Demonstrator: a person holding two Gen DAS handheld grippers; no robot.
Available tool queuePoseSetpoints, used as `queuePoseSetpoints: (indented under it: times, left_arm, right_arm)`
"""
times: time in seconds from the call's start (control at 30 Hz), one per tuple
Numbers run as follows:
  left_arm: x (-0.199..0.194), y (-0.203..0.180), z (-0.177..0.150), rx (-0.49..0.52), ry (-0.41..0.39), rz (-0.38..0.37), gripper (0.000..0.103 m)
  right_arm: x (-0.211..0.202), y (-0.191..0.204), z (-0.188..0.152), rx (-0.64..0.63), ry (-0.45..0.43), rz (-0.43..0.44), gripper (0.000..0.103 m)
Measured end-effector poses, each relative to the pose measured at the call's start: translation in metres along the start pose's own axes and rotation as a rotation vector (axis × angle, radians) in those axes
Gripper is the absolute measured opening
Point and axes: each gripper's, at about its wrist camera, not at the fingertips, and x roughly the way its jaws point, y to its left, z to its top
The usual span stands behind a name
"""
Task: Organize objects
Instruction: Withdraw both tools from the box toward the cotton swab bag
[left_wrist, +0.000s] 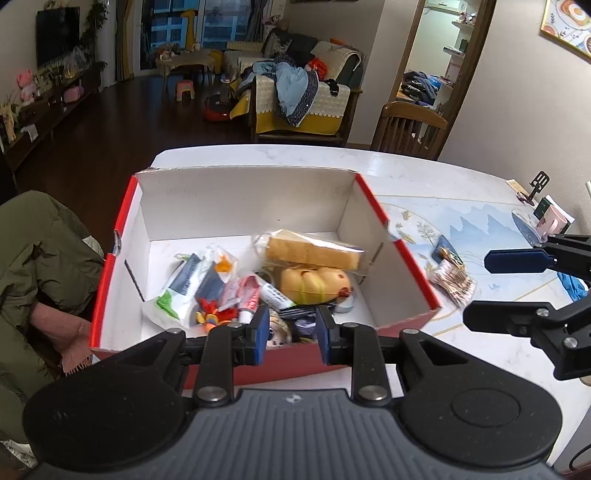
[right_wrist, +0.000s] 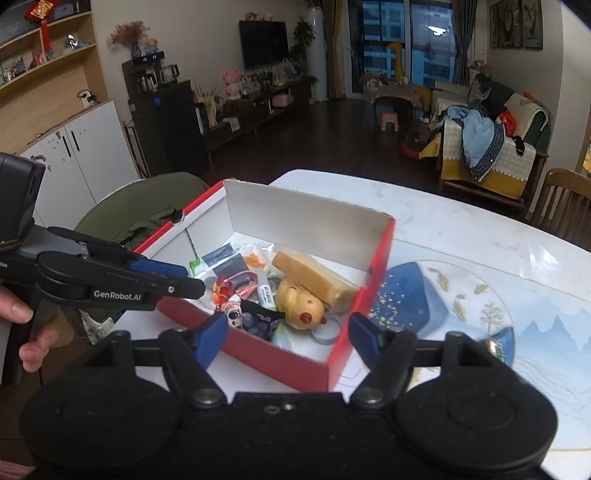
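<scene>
A red cardboard box (left_wrist: 413, 258) with a white inside stands on the table and also shows in the right wrist view (right_wrist: 380, 254). It holds wrapped bread (left_wrist: 314, 251), a yellow toy (left_wrist: 314, 282), a toothpaste tube (left_wrist: 248, 295), a white packet (left_wrist: 184, 288) and small toys. My left gripper (left_wrist: 291, 332) is open and empty over the box's near wall. My right gripper (right_wrist: 288, 339) is open and empty, its jaws wide over the box's near corner. A snack packet (left_wrist: 452, 280) lies on the table right of the box.
The marble table (left_wrist: 424, 173) carries a blue painted mat (right_wrist: 461, 295). A pink cup (left_wrist: 552, 221) and a small stand (left_wrist: 537, 184) are at the far right. A person in a green jacket (left_wrist: 40, 258) sits left of the box. A wooden chair (left_wrist: 410, 129) stands behind.
</scene>
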Motion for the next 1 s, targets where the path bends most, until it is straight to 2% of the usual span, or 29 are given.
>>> queuePoseSetpoints:
  times: [0.2, 0.27, 0.3, 0.33, 0.53, 0.73, 0.9, 0.97, 1.0]
  left_arm:
    - [-0.001, -0.026, -0.008, -0.024, 0.003, 0.011, 0.028]
    - [0.002, -0.034, -0.01, -0.038, 0.005, 0.006, 0.043]
    - [0.003, -0.038, -0.011, -0.046, 0.001, 0.006, 0.058]
    - [0.003, -0.043, -0.013, -0.05, -0.008, 0.007, 0.066]
    - [0.012, -0.075, -0.015, -0.045, -0.012, 0.016, 0.068]
    - [0.024, -0.115, -0.012, -0.023, -0.015, -0.003, 0.082]
    - [0.044, -0.148, -0.008, -0.022, 0.019, -0.018, 0.083]
    - [0.054, -0.16, -0.007, -0.026, 0.032, -0.02, 0.087]
    - [0.059, -0.166, -0.006, -0.032, 0.042, -0.026, 0.092]
  right_arm:
    - [-0.023, -0.023, -0.022, -0.002, -0.011, 0.003, 0.081]
    - [-0.03, -0.034, -0.029, -0.003, -0.012, 0.0, 0.084]
    - [-0.033, -0.039, -0.032, -0.004, -0.012, -0.004, 0.085]
    - [-0.037, -0.045, -0.036, -0.005, -0.012, -0.009, 0.086]
    - [-0.051, -0.087, -0.062, 0.035, 0.015, -0.034, 0.087]
    - [-0.061, -0.132, -0.08, 0.066, 0.029, -0.091, 0.09]
    - [-0.061, -0.173, -0.082, 0.108, 0.034, -0.128, 0.091]
    - [-0.058, -0.19, -0.08, 0.141, 0.04, -0.128, 0.091]
    - [-0.056, -0.198, -0.08, 0.154, 0.042, -0.128, 0.091]
